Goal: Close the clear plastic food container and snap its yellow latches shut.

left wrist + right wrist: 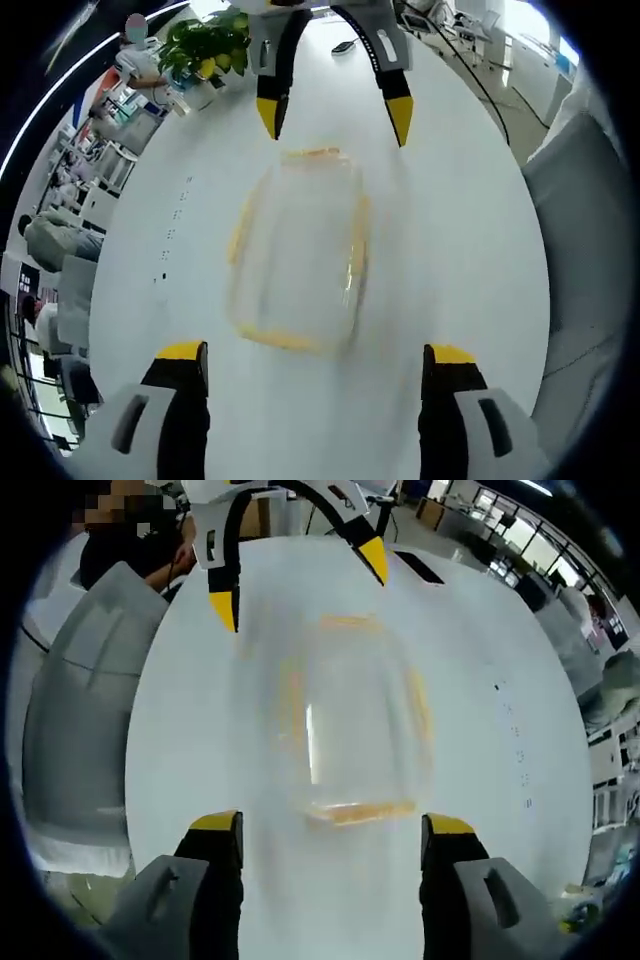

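White table holds blurred container; left gripper view adds plant.

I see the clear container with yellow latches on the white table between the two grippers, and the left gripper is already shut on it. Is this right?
Not quite. In the left gripper view, the left gripper is open, its fingers spread apart and short of the clear container. The rest holds: the container lies on the white table between the two grippers, with the right gripper opposite.

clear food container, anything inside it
Through the clear food container, with its yellow latches, only the white table shows; it looks empty. Motion blur in both views could hide small contents.
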